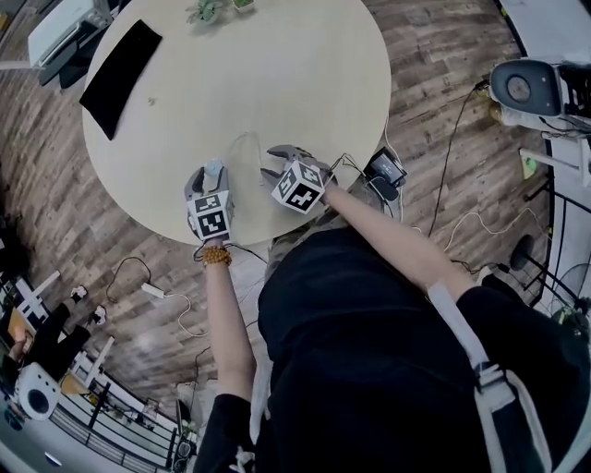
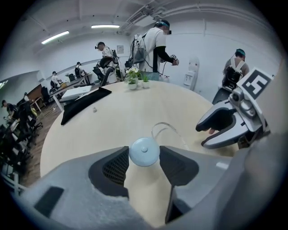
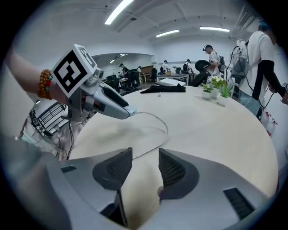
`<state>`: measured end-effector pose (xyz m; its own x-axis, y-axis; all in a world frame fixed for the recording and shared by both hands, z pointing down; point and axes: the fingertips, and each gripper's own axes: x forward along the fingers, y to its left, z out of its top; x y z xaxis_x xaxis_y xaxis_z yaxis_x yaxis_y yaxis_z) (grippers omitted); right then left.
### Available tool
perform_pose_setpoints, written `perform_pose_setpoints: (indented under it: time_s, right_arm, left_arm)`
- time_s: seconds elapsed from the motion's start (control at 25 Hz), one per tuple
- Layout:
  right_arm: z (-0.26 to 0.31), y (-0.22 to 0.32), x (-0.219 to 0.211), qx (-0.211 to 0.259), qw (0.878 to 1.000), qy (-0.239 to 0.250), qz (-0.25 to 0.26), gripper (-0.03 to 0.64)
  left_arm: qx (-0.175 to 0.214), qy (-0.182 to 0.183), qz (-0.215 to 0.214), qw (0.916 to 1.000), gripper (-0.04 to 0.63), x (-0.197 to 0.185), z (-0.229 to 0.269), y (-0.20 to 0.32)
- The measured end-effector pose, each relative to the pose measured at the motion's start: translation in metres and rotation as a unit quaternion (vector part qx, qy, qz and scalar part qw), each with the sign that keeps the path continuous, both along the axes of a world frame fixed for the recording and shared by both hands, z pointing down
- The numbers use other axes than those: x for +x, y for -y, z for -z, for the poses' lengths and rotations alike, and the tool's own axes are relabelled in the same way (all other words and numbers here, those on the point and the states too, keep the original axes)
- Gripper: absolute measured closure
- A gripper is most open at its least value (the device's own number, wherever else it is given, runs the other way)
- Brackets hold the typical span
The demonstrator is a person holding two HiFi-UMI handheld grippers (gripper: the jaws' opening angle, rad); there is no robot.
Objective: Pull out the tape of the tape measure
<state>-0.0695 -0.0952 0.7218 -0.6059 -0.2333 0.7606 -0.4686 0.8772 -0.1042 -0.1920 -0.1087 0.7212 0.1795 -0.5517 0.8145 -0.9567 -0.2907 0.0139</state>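
Observation:
A small round pale-blue tape measure (image 2: 144,152) sits pinched between my left gripper's (image 2: 144,155) jaws, just above the round beige table (image 1: 277,74). Its thin pale tape (image 2: 164,126) is drawn out and lies in a loose loop on the tabletop. In the right gripper view the tape (image 3: 164,130) curves from the left gripper (image 3: 126,111) back towards me and slips out of sight under my right gripper's (image 3: 145,162) left jaw. The right gripper's jaws stand apart with only tabletop showing between them. Both grippers hover side by side at the table's near edge (image 1: 214,170) (image 1: 276,163).
A black cloth (image 1: 120,74) lies at the table's far left, and small potted plants (image 1: 208,9) stand at its far edge. Cables and a small device (image 1: 383,169) lie on the wooden floor. Several people stand or sit in the room behind (image 2: 155,45).

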Motion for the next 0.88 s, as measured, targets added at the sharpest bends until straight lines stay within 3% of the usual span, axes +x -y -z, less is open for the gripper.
perform_pose_setpoints:
  time_s: [0.48,0.88]
  right_arm:
    - [-0.003,0.005,0.003,-0.01,1.0,-0.003,-0.007,0.437]
    - [0.002,0.007,0.012,-0.007,1.0,-0.005,-0.012,0.437]
  left_arm:
    - [-0.038,-0.001,0.041,0.9984,0.37,-0.003,-0.049,0.001]
    - [-0.028,-0.021,0.054,0.9979,0.36,-0.003,-0.048,0.001]
